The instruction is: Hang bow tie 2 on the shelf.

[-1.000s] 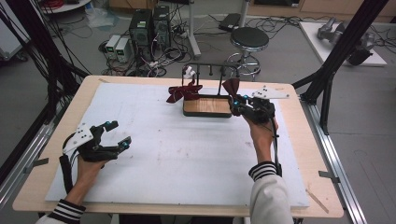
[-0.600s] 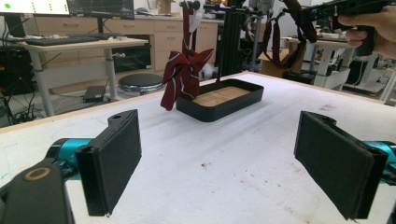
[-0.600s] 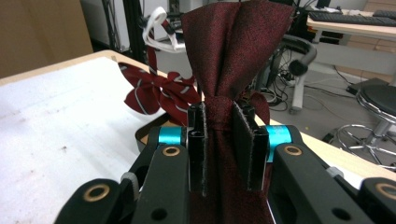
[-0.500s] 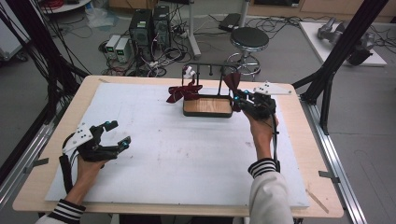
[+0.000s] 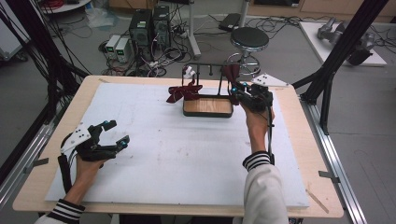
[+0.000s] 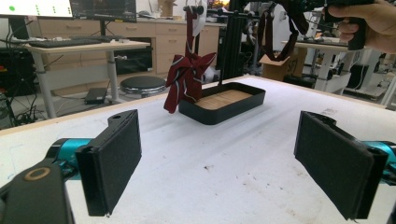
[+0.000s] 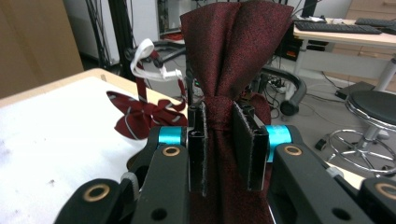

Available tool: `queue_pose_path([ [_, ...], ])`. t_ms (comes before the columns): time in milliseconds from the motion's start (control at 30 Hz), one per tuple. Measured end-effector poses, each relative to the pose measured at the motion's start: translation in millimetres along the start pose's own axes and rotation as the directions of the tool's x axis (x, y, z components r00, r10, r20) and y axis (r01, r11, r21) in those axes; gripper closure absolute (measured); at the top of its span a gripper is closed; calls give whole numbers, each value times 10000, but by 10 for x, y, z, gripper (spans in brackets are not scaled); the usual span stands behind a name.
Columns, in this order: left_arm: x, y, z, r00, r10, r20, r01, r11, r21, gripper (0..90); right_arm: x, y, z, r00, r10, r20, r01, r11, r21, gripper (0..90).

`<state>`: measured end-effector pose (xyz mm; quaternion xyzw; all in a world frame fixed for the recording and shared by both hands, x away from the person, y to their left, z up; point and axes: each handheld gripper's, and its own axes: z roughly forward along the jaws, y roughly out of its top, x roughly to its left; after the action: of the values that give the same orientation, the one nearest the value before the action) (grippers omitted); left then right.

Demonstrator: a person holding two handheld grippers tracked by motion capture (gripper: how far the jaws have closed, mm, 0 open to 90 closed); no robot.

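In the high view, the left gripper (image 5: 113, 138) rests low at the near left of the white surface (image 5: 154, 154), its jaws spread wide with nothing between them, well apart from everything else. At the far side stands a black tray (image 5: 208, 106) with a wooden floor, and a thin black rack (image 5: 211, 74) rises over it. A striped maroon bow tie (image 5: 183, 92) hangs from the rack's left end, just above the tray's left edge. The right gripper (image 5: 238, 88) is raised beside the tray's right end, closed on a plain maroon bow tie (image 5: 230, 72) near the rack's right post. In the left gripper view, the two black pads stand far apart over bare surface; beyond them the striped maroon bow tie (image 6: 186, 77) dangles beside the black tray (image 6: 223, 101), and the person's right hand (image 6: 369, 23) shows at top right. In the right gripper view, the right gripper (image 7: 219, 144) clamps the knot of the plain maroon bow tie (image 7: 236, 51), whose cloth fans out above the pads; the striped maroon bow tie (image 7: 140, 116) hangs to the left behind it.
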<state>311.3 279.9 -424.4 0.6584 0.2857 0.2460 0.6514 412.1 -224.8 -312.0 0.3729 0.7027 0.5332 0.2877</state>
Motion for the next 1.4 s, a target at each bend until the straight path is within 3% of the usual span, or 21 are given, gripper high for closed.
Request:
queue_pose_path([
  [767, 30, 29, -62, 9999, 1, -118, -1, 10000, -76, 152, -47, 194, 226, 9995, 23, 323, -21, 10000, -42, 766],
  [1167, 26, 14, -57, 9999, -3, -136, 3, 10000, -14, 152, -84, 195, 301, 9978, 118, 646, -111, 9999, -100, 766],
  [1400, 26, 4, -49, 9999, -6, -112, 6, 10000, 43, 152, -78, 228, 351, 9982, 127, 585, -121, 9999, -97, 766],
])
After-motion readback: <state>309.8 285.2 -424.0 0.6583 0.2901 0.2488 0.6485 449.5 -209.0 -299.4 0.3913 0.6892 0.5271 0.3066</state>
